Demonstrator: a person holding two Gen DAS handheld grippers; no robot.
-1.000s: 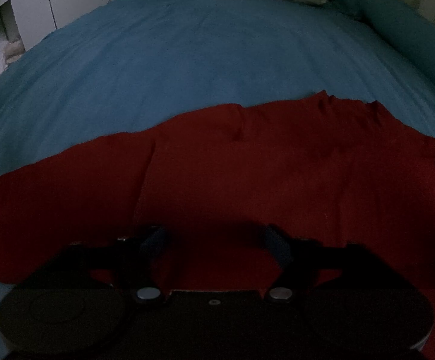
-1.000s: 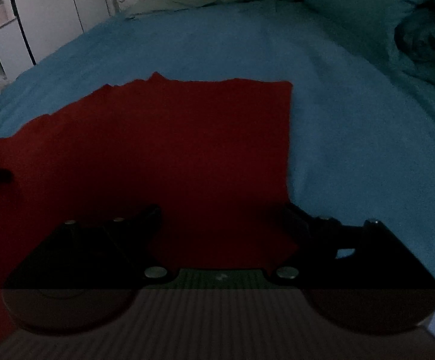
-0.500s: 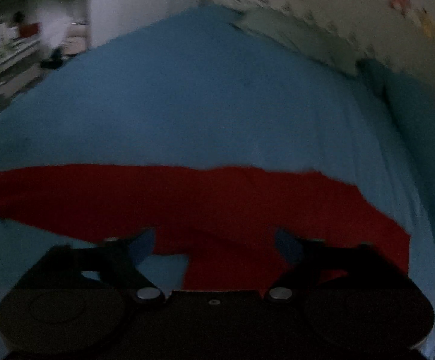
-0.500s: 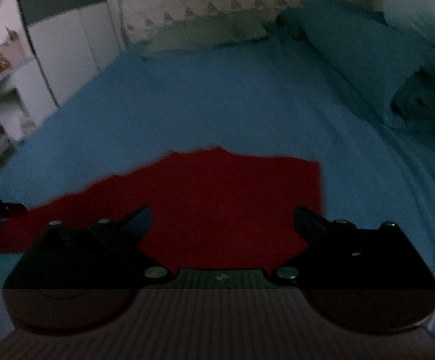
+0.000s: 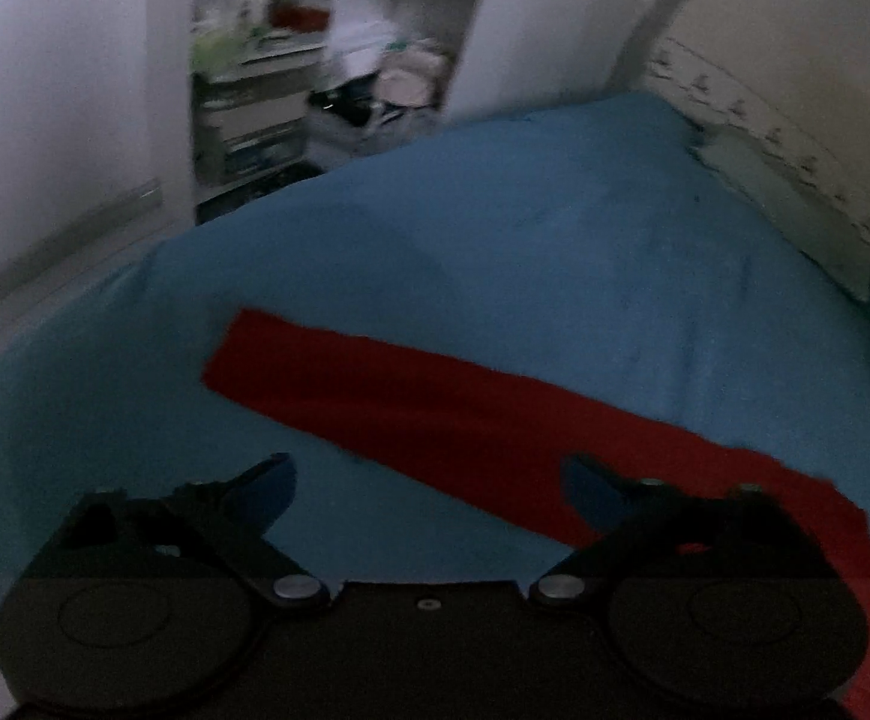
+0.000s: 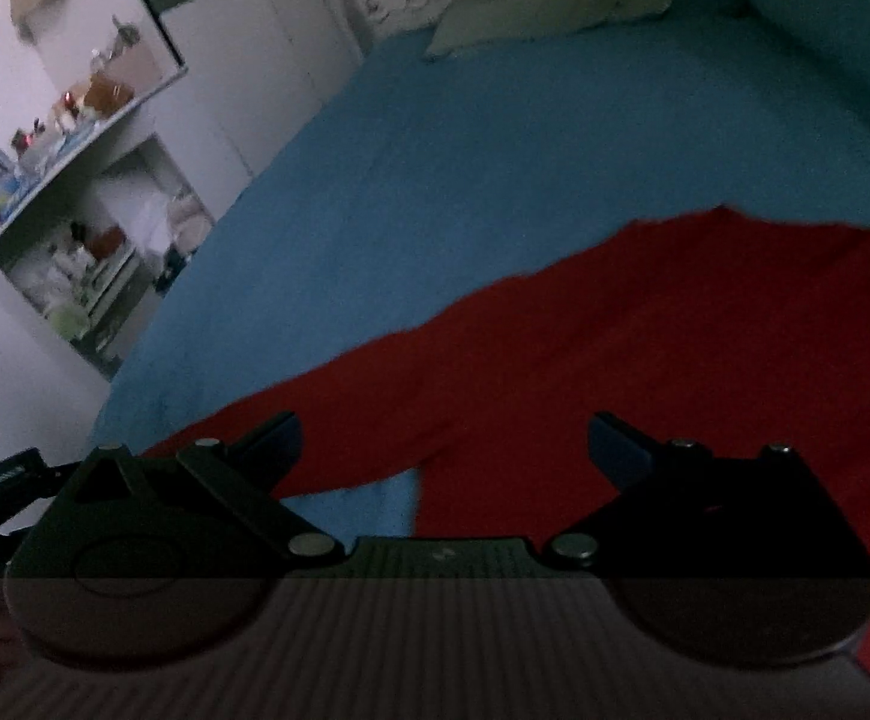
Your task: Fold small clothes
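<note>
While both grippers hang clear, I find the red garment (image 5: 435, 402) lying as a band across the middle of the blue bedsheet (image 5: 495, 228), untouched. Left gripper (image 5: 429, 480) and right gripper (image 6: 444, 444) jaws stand apart, empty; the left's have just been narrowing slightly. I judge further folds remain.

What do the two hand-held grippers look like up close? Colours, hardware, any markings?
Both are near-black plastic. The left hand-held gripper has two angled fingers with blue pads, silver pivot screws and round disc housings on either side of a flat body. The right hand-held gripper has the same build, but its body is ribbed with fine ridges and bears a small pale mark at centre. No cables or sleeves visible.
</note>
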